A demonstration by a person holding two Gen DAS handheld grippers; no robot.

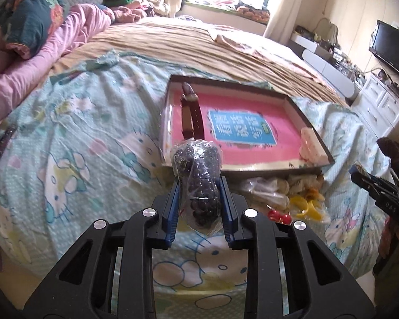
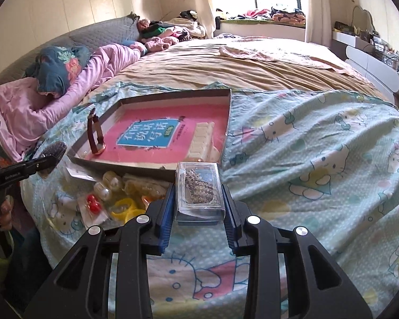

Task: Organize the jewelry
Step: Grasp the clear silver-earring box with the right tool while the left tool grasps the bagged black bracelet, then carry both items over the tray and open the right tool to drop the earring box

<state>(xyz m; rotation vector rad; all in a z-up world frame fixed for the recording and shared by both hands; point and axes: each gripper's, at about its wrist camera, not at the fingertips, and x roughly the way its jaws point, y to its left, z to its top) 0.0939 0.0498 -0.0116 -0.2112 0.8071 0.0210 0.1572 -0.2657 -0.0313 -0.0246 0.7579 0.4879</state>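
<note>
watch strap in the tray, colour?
Dark reddish-brown watch strap, clearest in the left wrist view.

- Left wrist cam: rides the left gripper (image 1: 199, 186), looks forward and down along its blue-padded fingers over the cartoon-print bedsheet (image 1: 74, 133), close to the bed.
- Right wrist cam: same mount on the right gripper (image 2: 198, 194), same downward tilt, offset sideways.
- Overlap: shallow brown-rimmed tray with pink liner (image 1: 309, 126) (image 2: 172, 94), loose pile of bagged trinkets (image 1: 292, 199) (image 2: 114, 194), far window.
- Each cam catches the other gripper at frame edge.
</note>
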